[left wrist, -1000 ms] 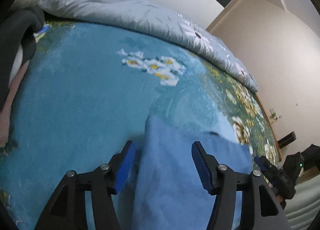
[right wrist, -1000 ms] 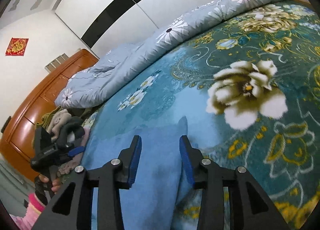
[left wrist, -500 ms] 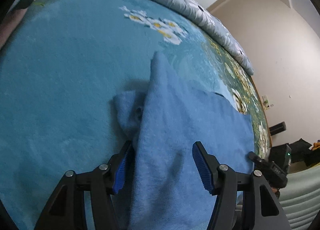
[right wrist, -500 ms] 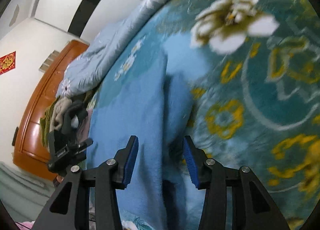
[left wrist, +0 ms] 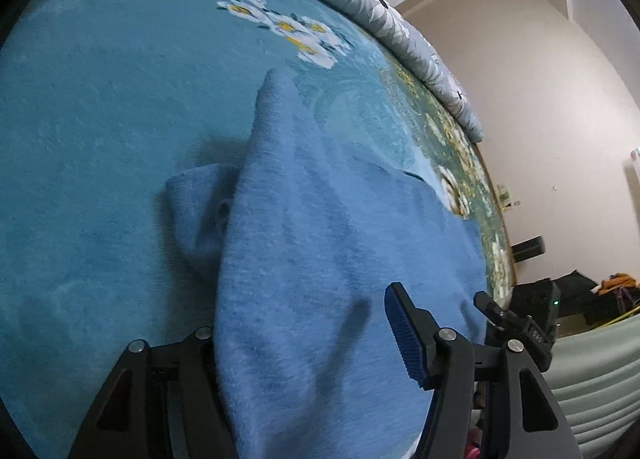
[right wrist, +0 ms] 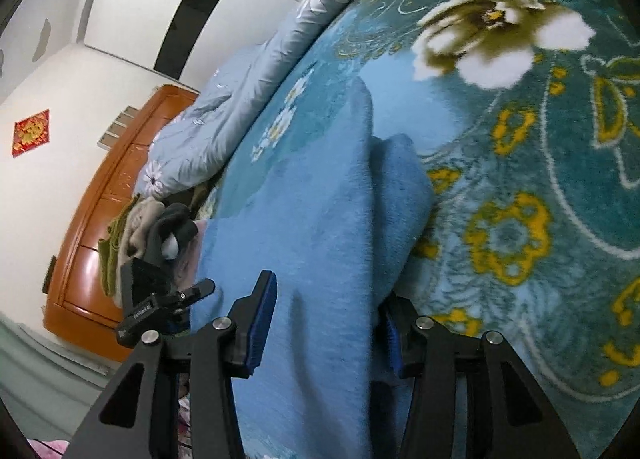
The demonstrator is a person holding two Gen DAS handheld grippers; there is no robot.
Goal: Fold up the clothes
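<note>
Nearest, the left gripper (left wrist: 308,343) stands with its jaws fairly wide; the blue garment (left wrist: 320,259) lies between them and drapes over the left one, but the ribbed right pad (left wrist: 404,335) is clear of the cloth, so it grips nothing. The right gripper (right wrist: 326,325) has just been opening its jaws; the same garment passes between them, the left pad (right wrist: 262,321) apart from it. The garment lies on the bed's teal flowered blanket (left wrist: 100,99), a fold rising to a peak. Beyond, a grey quilt (right wrist: 248,99) lines the far edge, near a wooden cabinet (right wrist: 92,227).
</note>
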